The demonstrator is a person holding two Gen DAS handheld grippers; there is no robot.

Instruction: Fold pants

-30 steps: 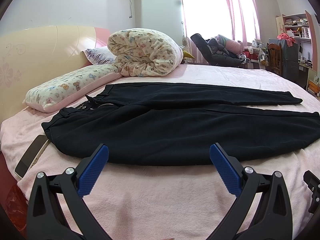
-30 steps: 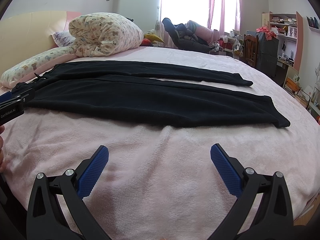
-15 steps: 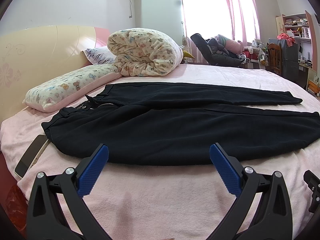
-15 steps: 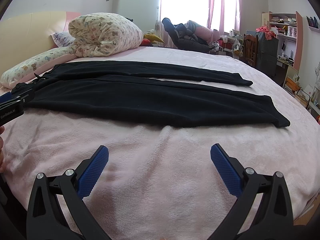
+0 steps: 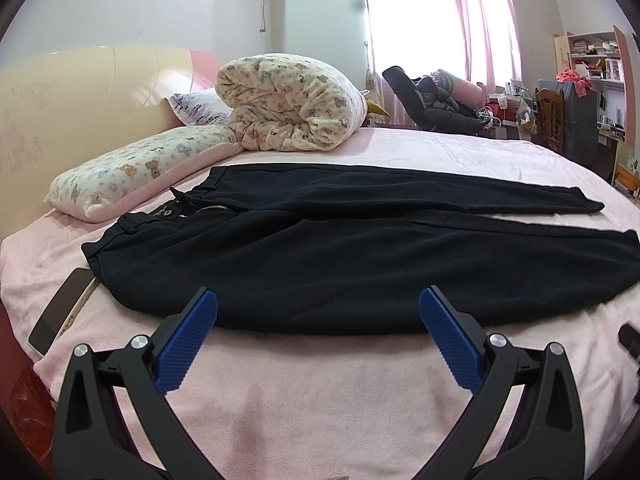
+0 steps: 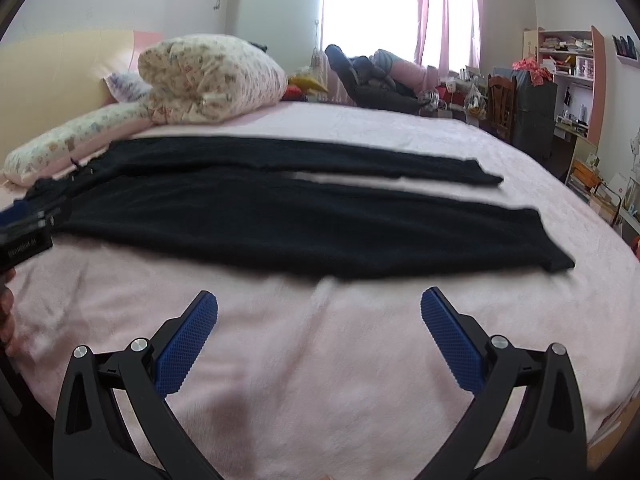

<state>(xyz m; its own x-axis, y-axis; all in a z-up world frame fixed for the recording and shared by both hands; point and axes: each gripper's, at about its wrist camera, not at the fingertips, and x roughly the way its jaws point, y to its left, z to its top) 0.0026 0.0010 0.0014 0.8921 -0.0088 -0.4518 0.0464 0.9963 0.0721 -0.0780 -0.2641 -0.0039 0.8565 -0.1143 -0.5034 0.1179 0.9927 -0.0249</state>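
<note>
Black pants lie flat on the pink bed, waistband to the left, both legs stretched to the right. They also show in the right wrist view, slightly blurred. My left gripper is open and empty, its blue pads just short of the near edge of the pants by the hip. My right gripper is open and empty over the bare bedspread, in front of the near leg. The left gripper's body shows at the left edge of the right wrist view.
A phone lies by the waistband at the bed's left edge. A long pillow and a rolled quilt sit at the headboard. A chair and shelves stand beyond the bed on the right.
The right wrist view has shifted and blurred; the pants sit slightly lower and closer in it. The left gripper's view is nearly unchanged. Both grippers stay open.
</note>
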